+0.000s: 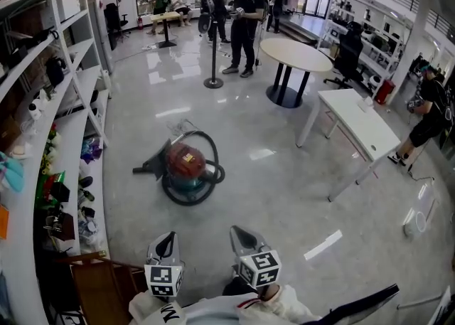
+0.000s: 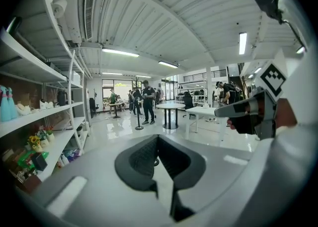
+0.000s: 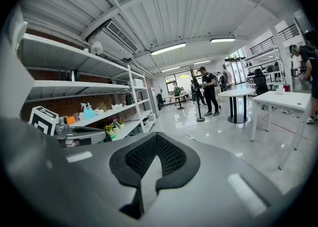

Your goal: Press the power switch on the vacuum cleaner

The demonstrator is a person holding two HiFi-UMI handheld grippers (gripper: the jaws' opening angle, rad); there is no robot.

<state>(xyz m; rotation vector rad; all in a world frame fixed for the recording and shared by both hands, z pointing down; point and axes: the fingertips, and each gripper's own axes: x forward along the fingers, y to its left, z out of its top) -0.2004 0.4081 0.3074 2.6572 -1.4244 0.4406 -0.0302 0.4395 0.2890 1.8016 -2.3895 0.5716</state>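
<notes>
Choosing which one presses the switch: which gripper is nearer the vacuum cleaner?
Left, narrowly. The left gripper is held nearly straight back from the vacuum cleaner; the right gripper is back and off to its right. Both are well short.

Head view high, steeply down, gripper views low, forward, sharing round table [image 3: 237, 92]

Tally, head view:

- One red-and-teal canister vacuum cleaner [image 1: 186, 167] with a black hose is counted on the floor.
- Two grey hand-held grippers are logged: left gripper [image 1: 167, 242], right gripper [image 1: 243, 237].
- Three benches are recorded: round white bench on a black pedestal [image 1: 295, 55], rectangular white bench [image 1: 359, 121], small tan-topped bench [image 1: 166, 16].
- One black stanchion post [image 1: 213, 67] is noted.
- Two chairs are noted: black office chair [image 1: 350, 46], second black office chair [image 1: 114, 18].
- One white shelving unit [image 1: 75, 131] is seen.
- Two people are counted singly: person in black [image 1: 244, 21], person at the right edge [image 1: 429, 114]. The far group is too small for a firm count.
</notes>
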